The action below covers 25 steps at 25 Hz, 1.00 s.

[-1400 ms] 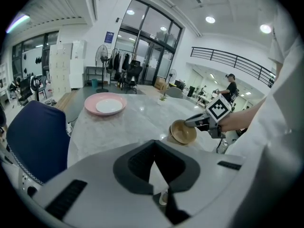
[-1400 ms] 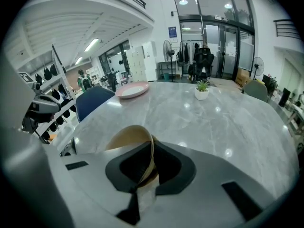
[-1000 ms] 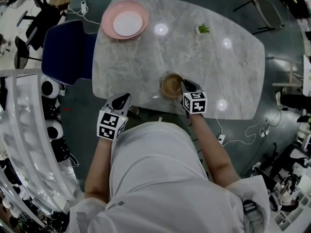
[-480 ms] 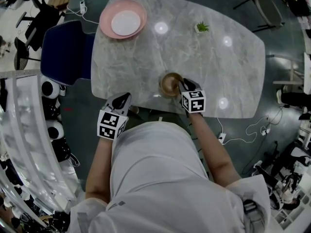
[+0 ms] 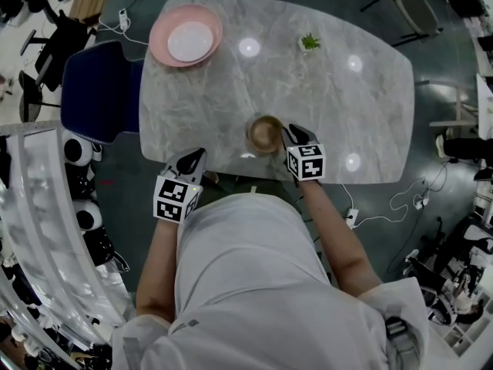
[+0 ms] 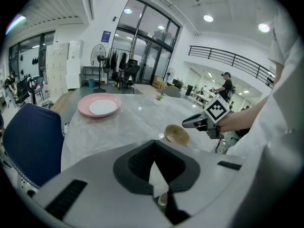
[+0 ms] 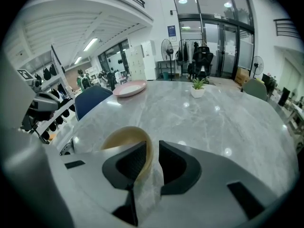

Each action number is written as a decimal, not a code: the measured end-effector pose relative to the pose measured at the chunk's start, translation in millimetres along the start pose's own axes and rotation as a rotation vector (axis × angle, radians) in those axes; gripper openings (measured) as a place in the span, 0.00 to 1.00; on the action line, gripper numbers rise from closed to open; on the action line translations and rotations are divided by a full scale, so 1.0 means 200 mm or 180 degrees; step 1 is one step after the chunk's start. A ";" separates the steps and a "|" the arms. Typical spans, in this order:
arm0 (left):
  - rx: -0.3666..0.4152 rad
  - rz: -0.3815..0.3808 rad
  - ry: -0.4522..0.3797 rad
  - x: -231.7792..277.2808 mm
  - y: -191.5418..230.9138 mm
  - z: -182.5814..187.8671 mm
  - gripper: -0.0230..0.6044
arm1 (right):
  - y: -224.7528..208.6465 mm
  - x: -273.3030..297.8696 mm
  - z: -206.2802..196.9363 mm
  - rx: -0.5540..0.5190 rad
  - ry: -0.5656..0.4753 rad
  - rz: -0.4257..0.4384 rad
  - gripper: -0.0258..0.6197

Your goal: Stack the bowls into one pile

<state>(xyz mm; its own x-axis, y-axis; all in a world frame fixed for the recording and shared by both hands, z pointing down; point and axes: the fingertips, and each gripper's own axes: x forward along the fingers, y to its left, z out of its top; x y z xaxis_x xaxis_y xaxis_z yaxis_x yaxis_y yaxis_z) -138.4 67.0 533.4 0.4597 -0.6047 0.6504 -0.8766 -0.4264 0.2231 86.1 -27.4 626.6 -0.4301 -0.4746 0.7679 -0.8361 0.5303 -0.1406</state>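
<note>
Two nested bowls (image 5: 185, 35) sit at 11 o'clock, so the right gripper (image 7: 153, 148) pinches the tan bowl (image 5: 266, 133) by its rim at 6 o'clock, maybe to carry it there, while the left gripper (image 6: 154, 163) is closed and empty.

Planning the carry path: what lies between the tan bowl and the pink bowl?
Only bare marble tabletop lies between the tan bowl and the pink bowl, clearest in the head view.
</note>
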 end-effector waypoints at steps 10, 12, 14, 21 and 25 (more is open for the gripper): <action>0.0215 -0.0187 -0.0069 0.07 -0.04 0.10 0.04 | -0.04 -0.16 0.03 0.0165 -0.0226 -0.0132 0.10; 0.0263 -0.0238 -0.0083 0.10 -0.06 0.13 0.04 | -0.05 -0.20 0.04 0.0205 -0.0279 -0.0154 0.06; 0.0318 -0.0294 -0.0102 0.13 -0.08 0.17 0.04 | -0.06 -0.24 0.05 0.0233 -0.0331 -0.0159 0.06; 0.0502 -0.0482 -0.0185 0.19 -0.15 0.30 0.04 | -0.06 -0.42 0.13 0.0308 -0.0575 -0.0221 0.06; 0.0573 -0.0554 -0.0231 0.21 -0.17 0.38 0.04 | -0.05 -0.53 0.19 0.0375 -0.0743 -0.0234 0.06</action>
<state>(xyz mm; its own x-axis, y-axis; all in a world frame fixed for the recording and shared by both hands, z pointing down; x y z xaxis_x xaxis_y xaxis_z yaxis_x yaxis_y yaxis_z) -77.7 3.8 497.8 0.6162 -0.5556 0.5582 -0.7469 -0.6372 0.1902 127.8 -9.3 523.6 -0.4223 -0.6651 0.6159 -0.8959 0.4096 -0.1719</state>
